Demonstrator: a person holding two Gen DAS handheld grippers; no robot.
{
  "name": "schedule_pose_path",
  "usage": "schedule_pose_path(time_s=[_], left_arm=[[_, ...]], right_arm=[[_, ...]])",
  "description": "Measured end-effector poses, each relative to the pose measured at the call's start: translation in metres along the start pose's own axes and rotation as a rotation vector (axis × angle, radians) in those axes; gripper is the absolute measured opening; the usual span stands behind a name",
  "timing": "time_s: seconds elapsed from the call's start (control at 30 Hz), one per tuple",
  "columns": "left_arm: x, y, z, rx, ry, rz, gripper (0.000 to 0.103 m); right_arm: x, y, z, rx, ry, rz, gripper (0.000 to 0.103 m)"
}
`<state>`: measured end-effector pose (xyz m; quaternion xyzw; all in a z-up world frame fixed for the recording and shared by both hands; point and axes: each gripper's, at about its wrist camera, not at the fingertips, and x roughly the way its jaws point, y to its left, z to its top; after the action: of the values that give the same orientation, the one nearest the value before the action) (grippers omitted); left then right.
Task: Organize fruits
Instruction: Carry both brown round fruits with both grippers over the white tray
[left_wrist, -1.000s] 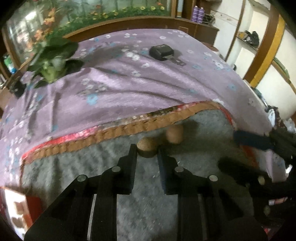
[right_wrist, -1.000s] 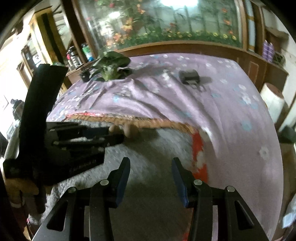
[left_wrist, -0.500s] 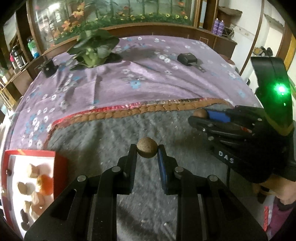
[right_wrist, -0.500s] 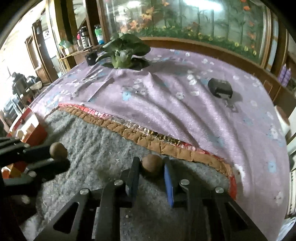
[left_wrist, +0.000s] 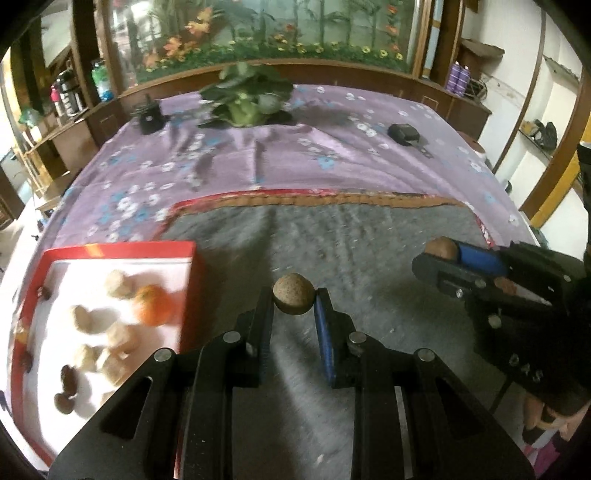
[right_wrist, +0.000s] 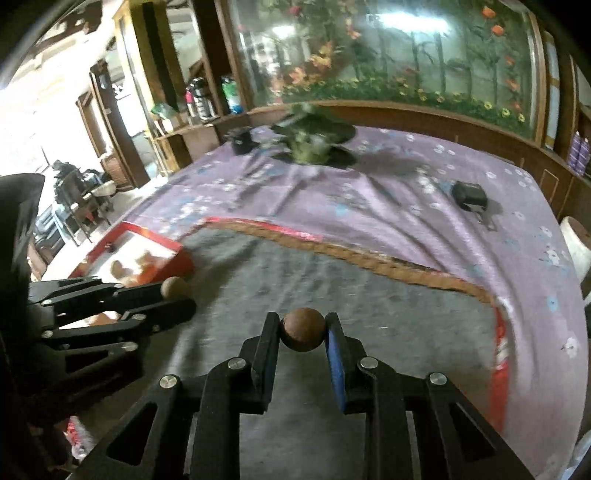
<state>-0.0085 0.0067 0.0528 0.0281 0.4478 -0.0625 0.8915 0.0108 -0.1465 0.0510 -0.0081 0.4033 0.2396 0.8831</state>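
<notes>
My left gripper (left_wrist: 294, 301) is shut on a small round tan fruit (left_wrist: 293, 298), held above the grey mat (left_wrist: 369, 243). To its left lies a red-rimmed white tray (left_wrist: 192, 280) with several pale fruits, an orange one (left_wrist: 154, 304) and dark ones. My right gripper (right_wrist: 302, 330) is shut on a darker brown round fruit (right_wrist: 302, 328), also over the grey mat (right_wrist: 351, 288). In the left wrist view the right gripper (left_wrist: 439, 254) shows at the right with its fruit (left_wrist: 440, 248). In the right wrist view the left gripper (right_wrist: 177, 291) with its fruit (right_wrist: 173, 286) is at the left, near the tray (right_wrist: 183, 256).
A purple flowered bedsheet (left_wrist: 295, 162) covers the bed beyond the mat. On it sit a leafy green plant (left_wrist: 245, 98), a small black object (left_wrist: 149, 120) and a black key fob (left_wrist: 404, 133). A wooden headboard and shelves with bottles stand behind.
The right gripper closed on the brown fruit that lay by the mat's edge and lifted it. Both grippers carried their fruits leftward, and the red tray came into view.
</notes>
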Motion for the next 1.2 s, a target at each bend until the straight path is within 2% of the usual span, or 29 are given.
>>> schedule_pose_path(time_s=[0.5, 0.8, 1.2], left_arm=[[-0.04, 0.065, -0.033, -0.088, -0.046, 0.091, 0.021], [-0.051, 0.106, -0.049, -0.151, -0.046, 0.143, 0.021], [-0.063, 0.153, -0.077, -0.231, -0.023, 0.172, 0.021]], right_arm=[[0.005, 0.097, 0.004, -0.108, -0.001, 0.109, 0.024], [0.017, 0.14, 0.015, -0.18, 0.009, 0.151, 0.024], [0.039, 0.18, 0.026, -0.253, 0.038, 0.187, 0.024]])
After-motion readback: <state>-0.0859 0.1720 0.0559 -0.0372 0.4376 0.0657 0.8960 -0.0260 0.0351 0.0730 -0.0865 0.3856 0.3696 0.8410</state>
